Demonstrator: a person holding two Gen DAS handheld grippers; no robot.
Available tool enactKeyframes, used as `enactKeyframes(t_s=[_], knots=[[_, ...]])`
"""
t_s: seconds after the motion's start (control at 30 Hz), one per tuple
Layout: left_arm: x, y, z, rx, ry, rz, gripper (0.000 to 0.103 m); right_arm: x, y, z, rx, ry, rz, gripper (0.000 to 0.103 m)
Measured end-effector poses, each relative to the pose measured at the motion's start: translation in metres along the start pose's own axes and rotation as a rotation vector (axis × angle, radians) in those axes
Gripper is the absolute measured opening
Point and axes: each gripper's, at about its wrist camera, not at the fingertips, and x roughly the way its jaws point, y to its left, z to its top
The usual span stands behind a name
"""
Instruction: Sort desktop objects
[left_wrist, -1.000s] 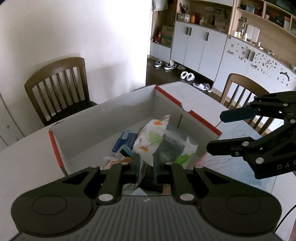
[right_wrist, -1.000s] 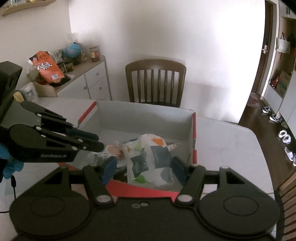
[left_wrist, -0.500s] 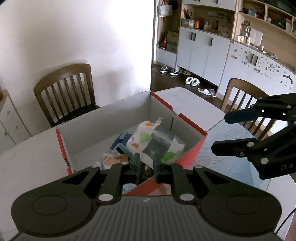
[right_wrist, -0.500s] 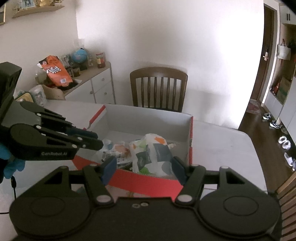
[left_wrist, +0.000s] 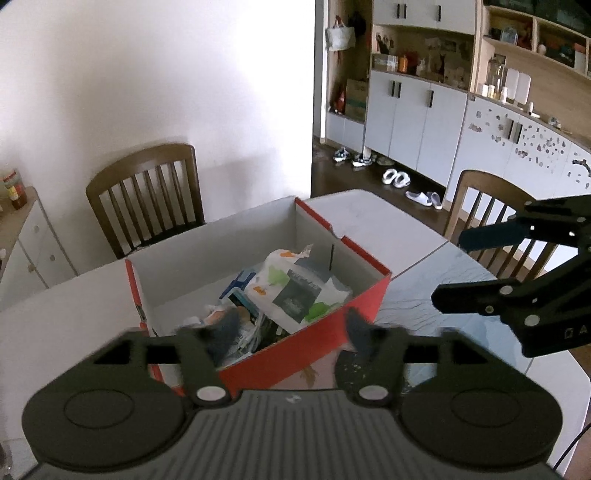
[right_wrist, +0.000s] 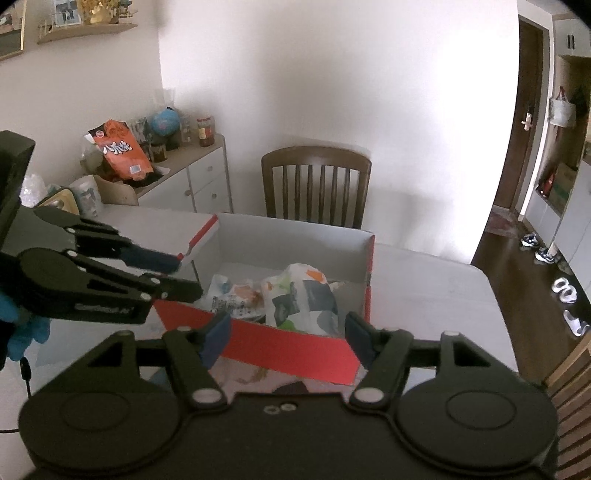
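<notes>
A red cardboard box (left_wrist: 314, 332) with a white inside stands on the table, also in the right wrist view (right_wrist: 295, 350). In it lies a white bag with green, orange and dark prints (left_wrist: 295, 284) (right_wrist: 303, 295) among other packets. My left gripper (left_wrist: 291, 328) hovers just before the box's near wall. Its jaws are opening, blurred, with nothing between them. From the right wrist it shows at the left (right_wrist: 184, 277). My right gripper (right_wrist: 287, 332) also hangs before the near wall, jaws opening a little wider and empty. It shows at the right (left_wrist: 452, 267).
A patterned mat (left_wrist: 424, 295) covers the table beside the box. Wooden chairs (right_wrist: 314, 184) (left_wrist: 491, 214) stand at the far side and the right. A white cabinet (right_wrist: 192, 181) holds an orange snack bag and a globe. A blue-gloved hand (right_wrist: 22, 332) holds the left gripper.
Both grippers have drawn back and up from the box, so its red near wall now shows. The left jaws, shut before, have spread apart.
</notes>
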Motion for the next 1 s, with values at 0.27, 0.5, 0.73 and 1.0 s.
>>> enactKeyframes(t_s=[0.27, 0.5, 0.73, 1.0], knots=[[-0.025, -0.02, -0.007, -0.012, -0.031, 0.044, 0.069, -0.022, 0.001, -0.013, -0.001, -0.016, 0.002, 0.07], [-0.048, -0.033, -0.016, -0.031, -0.054, 0.093, 0.076, -0.046, 0.003, -0.022, 0.005, -0.043, 0.011, 0.079], [-0.065, -0.037, -0.028, -0.076, -0.065, 0.145, 0.086, -0.063, 0.007, -0.033, 0.005, -0.055, 0.009, 0.09], [-0.086, -0.049, -0.041, -0.085, -0.131, 0.235, 0.086, -0.07, 0.016, -0.044, -0.003, -0.073, -0.011, 0.094]])
